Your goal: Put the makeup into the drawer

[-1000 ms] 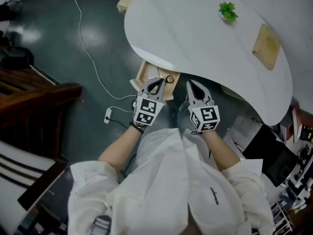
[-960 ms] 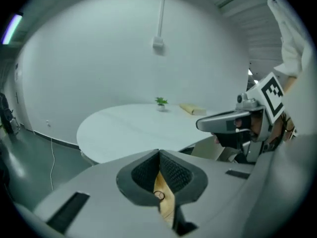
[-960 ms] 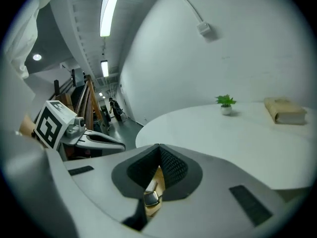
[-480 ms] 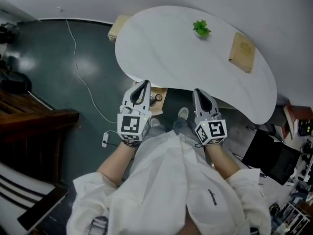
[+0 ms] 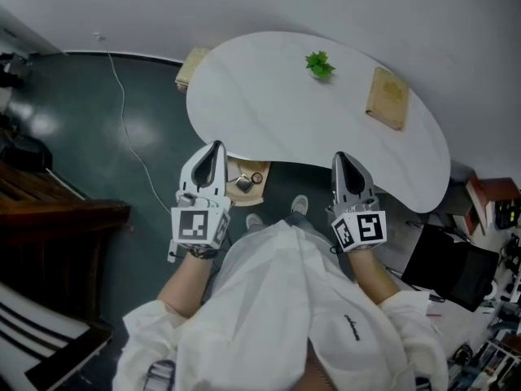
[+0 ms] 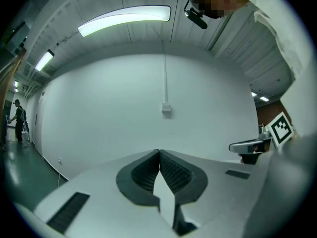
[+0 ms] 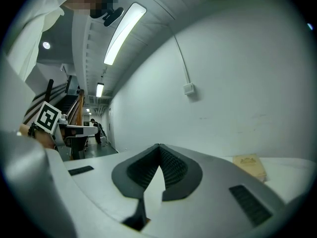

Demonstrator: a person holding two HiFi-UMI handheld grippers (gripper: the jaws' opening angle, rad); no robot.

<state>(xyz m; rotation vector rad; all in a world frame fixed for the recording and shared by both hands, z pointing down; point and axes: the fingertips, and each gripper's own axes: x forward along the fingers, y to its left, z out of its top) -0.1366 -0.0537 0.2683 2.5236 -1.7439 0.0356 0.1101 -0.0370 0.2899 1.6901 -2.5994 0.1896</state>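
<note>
In the head view an open wooden drawer (image 5: 247, 171) juts out from under the near edge of the white table (image 5: 269, 96). Small makeup items (image 5: 243, 183) lie in it, one dark and one ring-shaped. My left gripper (image 5: 216, 146) is held up just left of the drawer, shut and empty. My right gripper (image 5: 340, 157) is held up at the table's near edge to the right, also shut with nothing between its pads. In the left gripper view the left gripper's (image 6: 159, 151) jaws meet against a bare wall. The right gripper view shows the right gripper's (image 7: 159, 147) jaws closed too.
On the table stand a small green plant (image 5: 319, 63) and a tan book-like block (image 5: 387, 98), which also shows as the block (image 7: 250, 166) in the right gripper view. A wooden box (image 5: 194, 59) sits at the table's far left. A white cable (image 5: 130, 141) runs over the dark floor.
Both grippers have risen from down by the drawer to the table's edge and spread apart. The left one has left the drawer. Both stayed shut.
</note>
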